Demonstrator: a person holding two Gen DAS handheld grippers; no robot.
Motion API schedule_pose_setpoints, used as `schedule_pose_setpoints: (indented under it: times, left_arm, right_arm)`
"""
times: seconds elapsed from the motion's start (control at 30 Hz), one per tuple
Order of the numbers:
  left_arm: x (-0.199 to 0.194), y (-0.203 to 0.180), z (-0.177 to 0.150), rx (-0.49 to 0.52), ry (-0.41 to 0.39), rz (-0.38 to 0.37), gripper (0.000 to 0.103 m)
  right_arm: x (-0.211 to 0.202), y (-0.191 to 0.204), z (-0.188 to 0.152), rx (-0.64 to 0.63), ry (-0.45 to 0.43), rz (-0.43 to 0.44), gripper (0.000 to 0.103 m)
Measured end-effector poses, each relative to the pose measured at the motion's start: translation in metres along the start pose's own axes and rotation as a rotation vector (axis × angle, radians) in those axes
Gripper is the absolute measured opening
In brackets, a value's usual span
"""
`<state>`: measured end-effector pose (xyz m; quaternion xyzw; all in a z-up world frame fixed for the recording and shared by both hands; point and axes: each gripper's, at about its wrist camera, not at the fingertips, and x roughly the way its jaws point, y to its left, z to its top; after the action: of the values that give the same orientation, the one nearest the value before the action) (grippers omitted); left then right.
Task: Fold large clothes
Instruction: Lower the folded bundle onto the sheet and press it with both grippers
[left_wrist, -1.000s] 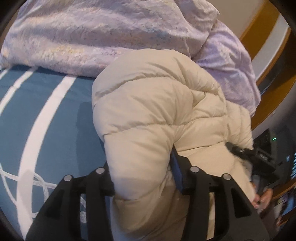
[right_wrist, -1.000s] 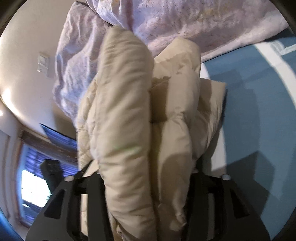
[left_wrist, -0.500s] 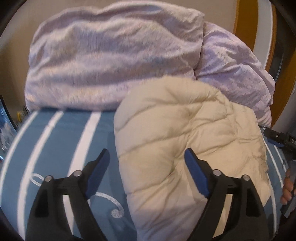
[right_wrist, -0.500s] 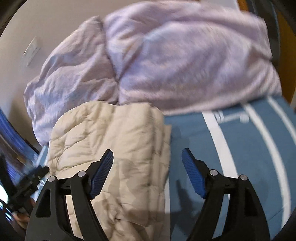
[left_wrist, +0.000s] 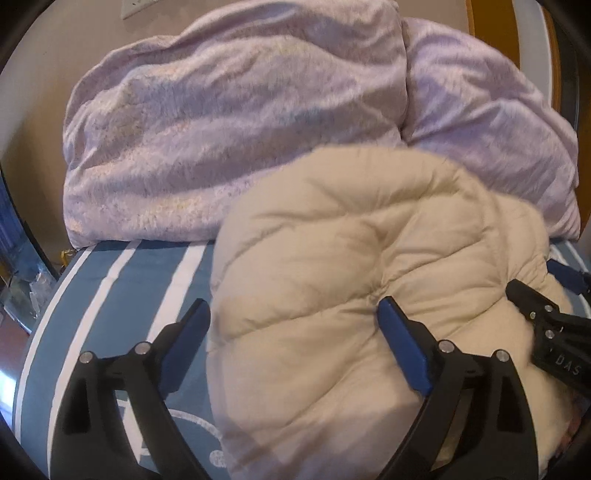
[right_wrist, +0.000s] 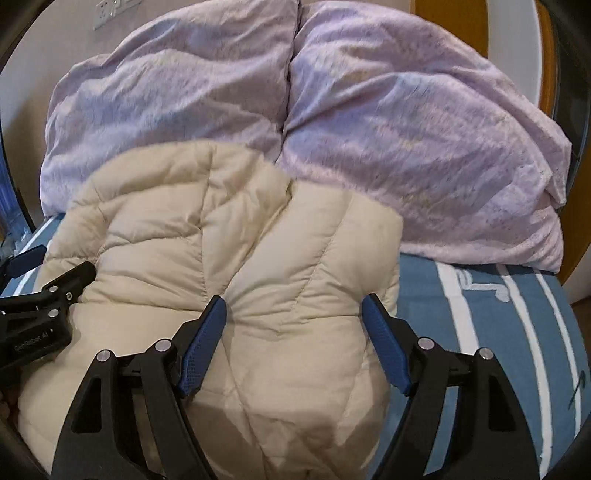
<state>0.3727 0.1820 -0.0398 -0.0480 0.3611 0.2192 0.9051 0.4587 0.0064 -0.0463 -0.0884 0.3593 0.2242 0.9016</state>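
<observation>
A cream quilted puffer jacket lies folded in a thick bundle on the blue striped bed; it also shows in the right wrist view. My left gripper is open, its jaws astride the jacket's left part, holding nothing. My right gripper is open, its jaws astride the jacket's right part, holding nothing. The right gripper shows at the right edge of the left wrist view. The left gripper shows at the left edge of the right wrist view.
A bulky lilac duvet is piled behind the jacket against the wall, also in the right wrist view. The blue bedspread with white stripes extends left; in the right wrist view it extends right. An orange door frame stands behind.
Both grippers let go of the jacket and opened. The jacket, held up a second ago, now lies on the bed. Both grippers have drawn back a little.
</observation>
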Motion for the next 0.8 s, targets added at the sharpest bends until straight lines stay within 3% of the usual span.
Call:
schedule_pose_setpoints:
  times: [0.2,0.47,0.8]
  left_arm:
    - [0.018,0.008,-0.005,-0.041,0.021,-0.030,0.101]
    - [0.030,0.012,-0.013,-0.058,0.033,-0.063,0.101]
    - [0.031,0.002,-0.013,-0.008,0.040,-0.008,0.101]
  right_arm:
    - [0.018,-0.014,-0.005,0.076,0.043,0.056,0.078]
    - [0.029,-0.014,-0.013,0.103,0.062,0.059,0.080]
    - [0.032,-0.007,-0.017,0.089,0.056,0.028,0.080]
